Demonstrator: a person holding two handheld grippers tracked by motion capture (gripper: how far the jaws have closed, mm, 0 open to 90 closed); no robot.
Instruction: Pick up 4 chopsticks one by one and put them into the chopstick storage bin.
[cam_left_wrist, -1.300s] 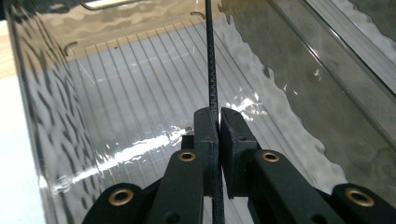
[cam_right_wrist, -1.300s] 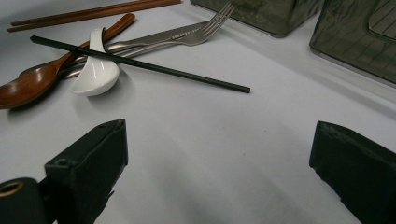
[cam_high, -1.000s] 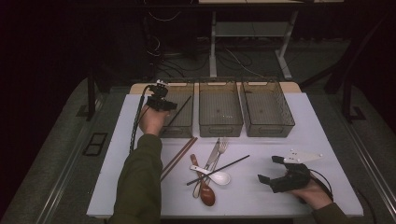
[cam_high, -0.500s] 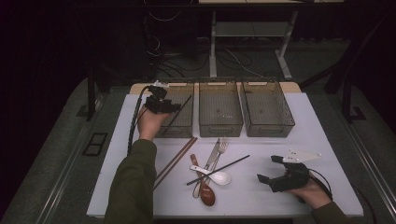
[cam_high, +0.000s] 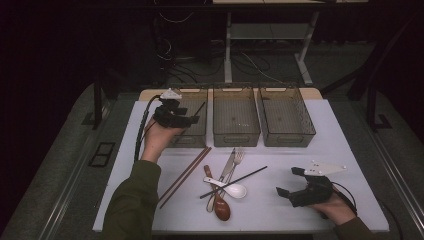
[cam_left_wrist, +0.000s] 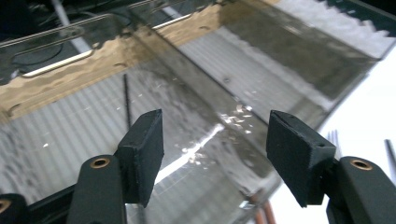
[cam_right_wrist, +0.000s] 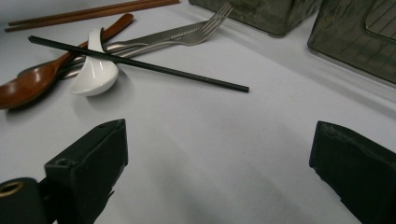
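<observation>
My left gripper (cam_high: 187, 116) hangs over the left clear bin (cam_high: 192, 138); its jaws have just been opening and stand open with nothing between them. In the left gripper view (cam_left_wrist: 215, 135) a black chopstick (cam_left_wrist: 126, 100) lies in that bin below the jaws, and in the high view the chopstick (cam_high: 200, 108) leans on the bin's far right corner. My right gripper (cam_high: 289, 181) rests open on the white table at the near right, empty (cam_right_wrist: 219, 154). Ahead of it lie a second black chopstick (cam_right_wrist: 140, 63), a white spoon (cam_right_wrist: 95, 70) and a wooden spoon (cam_right_wrist: 28, 86).
Two more clear bins (cam_high: 236, 131) (cam_high: 286, 135) stand in a row to the right of the first. A pair of brown chopsticks (cam_high: 185, 172), a knife and a fork (cam_high: 237, 157) lie mid-table beside the spoons. The table's front edge (cam_high: 240, 231) runs close to my right hand.
My left gripper has opened and drawn back a little toward the person and upward; the black chopstick stays leaning in the left bin. The right gripper has kept still.
</observation>
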